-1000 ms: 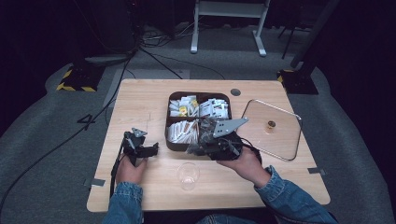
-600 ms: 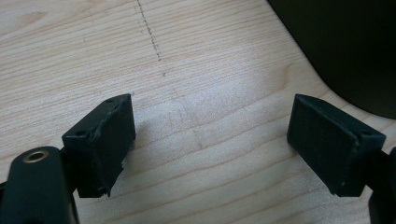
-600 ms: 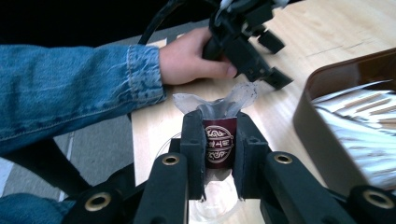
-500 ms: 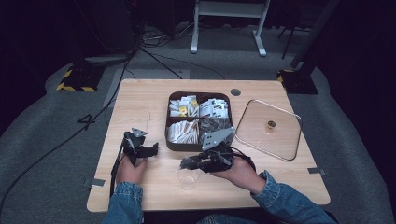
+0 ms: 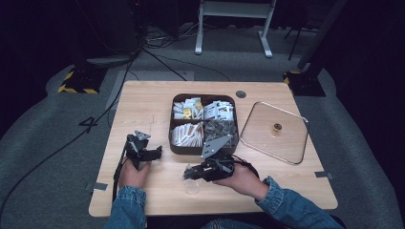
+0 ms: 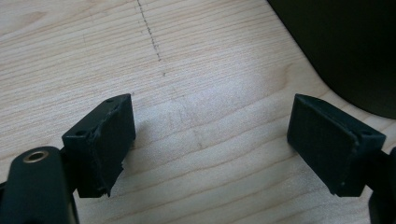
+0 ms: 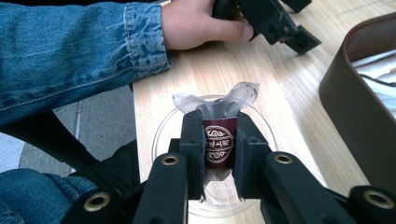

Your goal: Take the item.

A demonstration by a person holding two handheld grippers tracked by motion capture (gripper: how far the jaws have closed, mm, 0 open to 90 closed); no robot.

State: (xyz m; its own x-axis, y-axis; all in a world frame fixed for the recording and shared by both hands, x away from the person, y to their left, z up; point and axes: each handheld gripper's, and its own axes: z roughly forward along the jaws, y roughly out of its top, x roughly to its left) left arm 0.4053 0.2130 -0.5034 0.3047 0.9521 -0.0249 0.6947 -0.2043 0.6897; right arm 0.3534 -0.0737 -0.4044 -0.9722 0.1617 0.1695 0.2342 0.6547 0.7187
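Here the tea bag [image 7: 219, 140], a small dark-red labelled pouch with a crinkled translucent top, sits pinched between the jaws of the right gripper [image 7: 219, 154], right over a clear glass cup [image 7: 161, 135] near the table's front edge. Bag looks light, soft and crushable; the jaws hold it across the printed middle, which seems the sensible spot, since the flimsy top would likely fold. Cup is probably fragile, slick and easy to tip, so a gentle drop straight down reads best. Left gripper [image 6: 210, 140] rests low over bare wood [image 6: 196, 70], jaws wide apart, nothing between them. In the high view the divided box [image 5: 177, 143] of packets is just behind the right gripper [image 5: 191, 172], the glass lid [image 5: 274, 132] further right. Open tabletop to the left; front edge is close.
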